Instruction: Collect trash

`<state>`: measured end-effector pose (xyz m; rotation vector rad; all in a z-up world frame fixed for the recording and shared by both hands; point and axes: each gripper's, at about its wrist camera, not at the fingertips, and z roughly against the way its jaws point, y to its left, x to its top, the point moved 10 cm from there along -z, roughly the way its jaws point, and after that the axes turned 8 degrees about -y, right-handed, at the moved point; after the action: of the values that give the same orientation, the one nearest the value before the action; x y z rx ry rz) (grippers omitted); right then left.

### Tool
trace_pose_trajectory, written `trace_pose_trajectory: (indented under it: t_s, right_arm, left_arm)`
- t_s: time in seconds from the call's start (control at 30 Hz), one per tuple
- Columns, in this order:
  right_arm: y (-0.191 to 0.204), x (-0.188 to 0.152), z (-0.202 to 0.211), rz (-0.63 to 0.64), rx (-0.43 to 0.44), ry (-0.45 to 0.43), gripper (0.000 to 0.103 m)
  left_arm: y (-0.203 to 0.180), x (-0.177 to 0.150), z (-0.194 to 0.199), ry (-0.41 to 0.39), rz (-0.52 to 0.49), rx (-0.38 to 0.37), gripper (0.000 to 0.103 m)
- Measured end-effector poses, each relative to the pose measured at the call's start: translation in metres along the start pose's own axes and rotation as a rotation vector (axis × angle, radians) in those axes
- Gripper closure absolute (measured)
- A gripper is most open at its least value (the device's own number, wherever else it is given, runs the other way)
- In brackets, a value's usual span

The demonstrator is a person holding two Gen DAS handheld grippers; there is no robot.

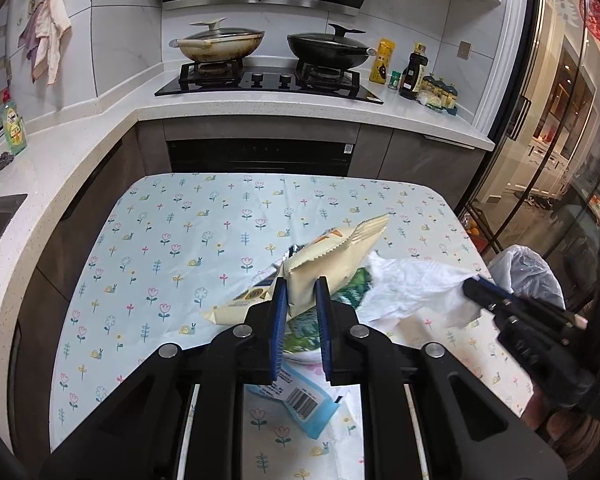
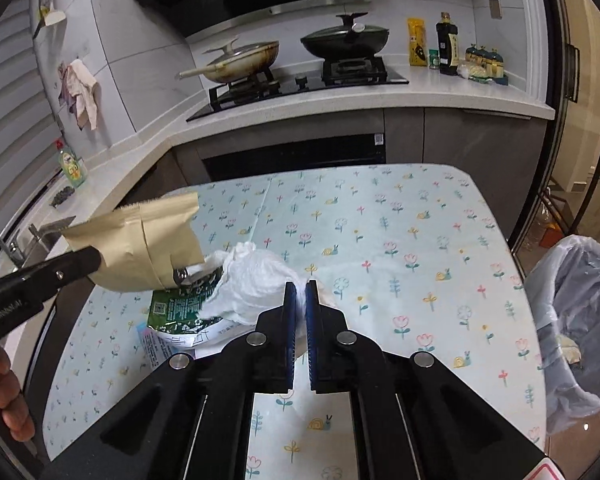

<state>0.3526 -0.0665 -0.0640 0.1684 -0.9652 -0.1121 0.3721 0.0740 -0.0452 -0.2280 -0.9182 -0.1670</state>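
My left gripper (image 1: 301,294) is shut on a cream snack packet (image 1: 332,252), which hangs lifted above the table; the right wrist view shows the same packet (image 2: 148,240) in the left gripper (image 2: 90,260). My right gripper (image 2: 301,288) is shut on a crumpled white tissue (image 2: 252,280), also seen at the right of the left wrist view as the tissue (image 1: 412,284) in the right gripper (image 1: 474,284). Under both lies a green-printed instant-food bowl (image 2: 176,312) and a blue-and-white wrapper (image 1: 296,396) on the flowered tablecloth (image 2: 380,240).
A bin lined with a translucent bag (image 2: 580,320) stands off the table's right edge. Behind the table run a counter (image 1: 260,104) with a hob and two lidded pans, bottles at its right end, and a sink (image 1: 0,208) at the left. A hand (image 2: 8,392) holds the left gripper.
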Motion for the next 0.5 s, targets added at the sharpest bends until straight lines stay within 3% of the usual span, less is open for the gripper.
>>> trace_pose_trajectory:
  t_s: [0.5]
  right_arm:
    - [-0.074, 0.062, 0.089, -0.064, -0.074, -0.165, 0.098]
  left_arm:
    - [-0.092, 0.026, 0.03, -0.056, -0.085, -0.09, 0.092]
